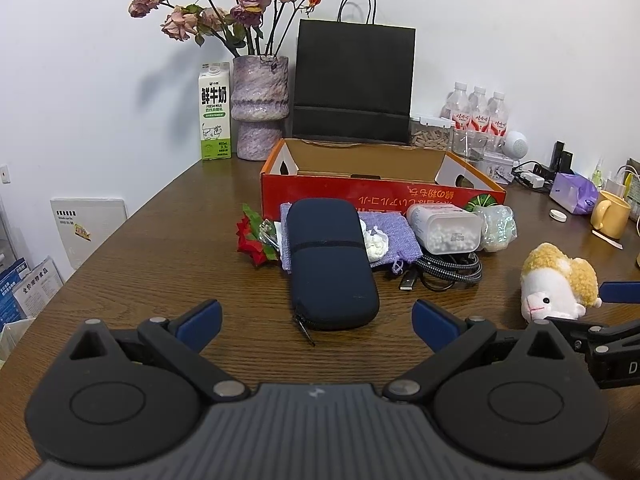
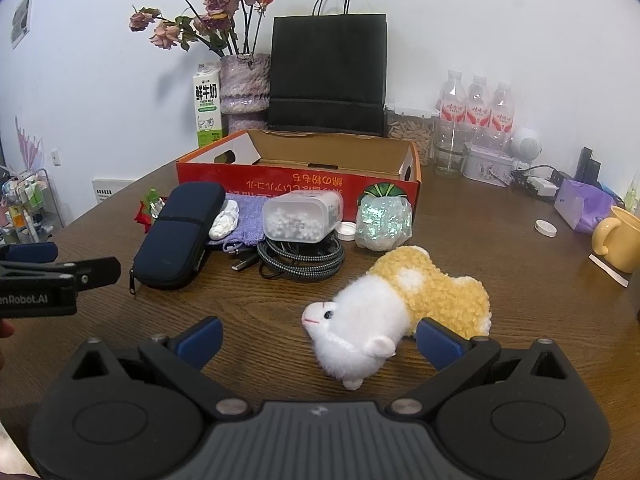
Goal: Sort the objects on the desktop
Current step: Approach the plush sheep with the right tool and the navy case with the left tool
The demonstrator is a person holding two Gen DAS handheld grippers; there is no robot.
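An open red cardboard box point(image 1: 372, 196) point(image 2: 304, 182) stands on the wooden table. In front of it lie a dark blue zip case point(image 1: 330, 262) point(image 2: 180, 236), a purple pouch point(image 1: 394, 236), a red fabric flower point(image 1: 252, 240), a clear jar of white beads point(image 1: 446, 228) point(image 2: 300, 218), a coiled braided cable point(image 1: 448, 270) point(image 2: 300, 258), an iridescent wrapped lump point(image 2: 384, 220) and a yellow-and-white plush sheep point(image 2: 392, 316) point(image 1: 560, 284). My left gripper point(image 1: 318, 324) is open, just short of the zip case. My right gripper point(image 2: 318, 340) is open, its fingers either side of the plush sheep's head.
At the back stand a black paper bag point(image 1: 354, 84), a vase of dried roses point(image 1: 260, 108), a milk carton point(image 1: 215, 116) and three water bottles point(image 1: 476, 114). A yellow mug point(image 2: 618, 238), a purple tissue pack point(image 2: 582, 204) and a white lid point(image 2: 546, 227) sit at the right.
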